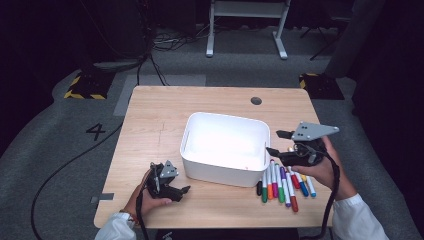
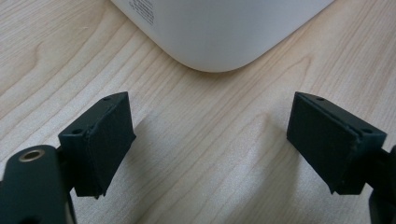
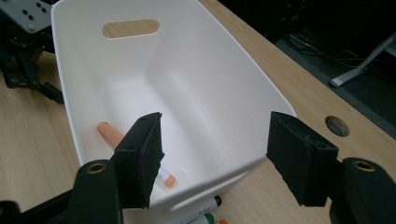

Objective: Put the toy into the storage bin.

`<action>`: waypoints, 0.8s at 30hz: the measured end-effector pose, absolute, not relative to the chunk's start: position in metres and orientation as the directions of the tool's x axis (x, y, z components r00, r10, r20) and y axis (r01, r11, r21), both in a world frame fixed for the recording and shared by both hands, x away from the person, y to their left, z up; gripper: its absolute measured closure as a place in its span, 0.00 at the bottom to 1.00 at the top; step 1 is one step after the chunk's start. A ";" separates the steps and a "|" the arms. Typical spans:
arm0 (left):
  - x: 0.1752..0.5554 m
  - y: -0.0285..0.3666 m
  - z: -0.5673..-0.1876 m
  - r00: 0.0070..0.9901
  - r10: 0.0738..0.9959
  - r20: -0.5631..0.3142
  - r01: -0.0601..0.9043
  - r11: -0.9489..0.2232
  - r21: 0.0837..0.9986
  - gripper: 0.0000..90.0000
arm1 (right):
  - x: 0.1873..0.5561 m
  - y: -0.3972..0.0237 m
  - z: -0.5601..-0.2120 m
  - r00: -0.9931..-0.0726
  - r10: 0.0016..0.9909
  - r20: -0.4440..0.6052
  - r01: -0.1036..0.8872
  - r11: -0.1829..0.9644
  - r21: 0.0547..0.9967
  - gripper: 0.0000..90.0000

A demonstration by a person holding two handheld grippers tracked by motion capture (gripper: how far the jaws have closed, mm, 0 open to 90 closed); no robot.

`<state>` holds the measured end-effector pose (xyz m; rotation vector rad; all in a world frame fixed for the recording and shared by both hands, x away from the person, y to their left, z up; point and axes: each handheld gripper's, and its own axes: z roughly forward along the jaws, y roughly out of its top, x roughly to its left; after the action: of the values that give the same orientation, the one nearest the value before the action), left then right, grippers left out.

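- I read the work as moving the markers point(image 1: 285, 182) from the table point(image 1: 150, 125) into the white bin point(image 1: 225, 147), one at a time
- One orange marker point(image 3: 108, 132) already lies on the bin floor, partly hidden behind my right jaws in the right gripper view
- The rest lie in a row on the table just beside the bin's near right corner, caps of several colours side by side and touching
- My right gripper point(image 1: 280, 142) hangs at the bin's right rim, jaws apart with nothing between them
- My left gripper point(image 1: 181, 191) rests low by the bin's near left corner, jaws wide apart and empty, close to the bin wall but not touching it
- For the next pick I would go for an outer marker of the row, so the jaws close on one barrel and not two
- I would come straight down with the jaws across the barrel near its middle, so it does not tip when lifted
- I would keep the left gripper beside the bin, ready to steady it if the right one knocks the rim
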<state>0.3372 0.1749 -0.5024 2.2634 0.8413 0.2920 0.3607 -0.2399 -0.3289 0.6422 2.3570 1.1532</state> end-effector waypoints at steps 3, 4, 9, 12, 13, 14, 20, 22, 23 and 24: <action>0.337 0.175 -0.502 0.764 0.645 -0.029 0.489 -0.549 0.678 0.16 | 0.357 -0.255 -0.333 -0.782 0.597 -0.177 0.224 0.535 0.815 0.40; 0.337 0.175 -0.502 0.763 0.645 -0.030 0.490 -0.548 0.678 0.16 | 0.356 -0.260 -0.334 -0.777 0.604 -0.177 0.229 0.533 0.814 0.40; 0.337 0.175 -0.502 0.763 0.646 -0.030 0.489 -0.547 0.679 0.16 | 0.355 -0.290 -0.348 -0.730 0.659 -0.179 0.278 0.526 0.803 0.40; 0.337 0.175 -0.502 0.764 0.645 -0.029 0.489 -0.549 0.678 0.16 | 0.357 -0.308 -0.360 -0.685 0.704 -0.188 0.317 0.520 0.793 0.41; 0.337 0.175 -0.502 0.763 0.645 -0.030 0.489 -0.547 0.679 0.16 | 0.358 -0.316 -0.366 -0.671 0.717 -0.189 0.336 0.522 0.784 0.41; 0.337 0.175 -0.502 0.763 0.645 -0.030 0.490 -0.548 0.678 0.16 | 0.359 -0.321 -0.371 -0.655 0.733 -0.182 0.356 0.511 0.782 0.41; 0.337 0.175 -0.502 0.763 0.646 -0.030 0.490 -0.547 0.679 0.16 | 0.371 -0.351 -0.408 -0.580 0.799 -0.160 0.457 0.482 0.747 0.42; 0.337 0.175 -0.502 0.764 0.645 -0.029 0.489 -0.548 0.678 0.16 | 0.375 -0.359 -0.419 -0.565 0.812 -0.143 0.488 0.469 0.736 0.42; 0.337 0.175 -0.502 0.764 0.645 -0.029 0.489 -0.549 0.678 0.16 | 0.376 -0.363 -0.424 -0.562 0.815 -0.141 0.499 0.470 0.728 0.43; 0.337 0.175 -0.502 0.763 0.645 -0.030 0.490 -0.548 0.679 0.16 | 0.377 -0.364 -0.428 -0.553 0.823 -0.131 0.511 0.460 0.726 0.43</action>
<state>0.3370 0.1749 -0.5024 2.2633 0.8437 0.2914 0.3774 -0.3642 -0.4280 1.1129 2.2428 0.8854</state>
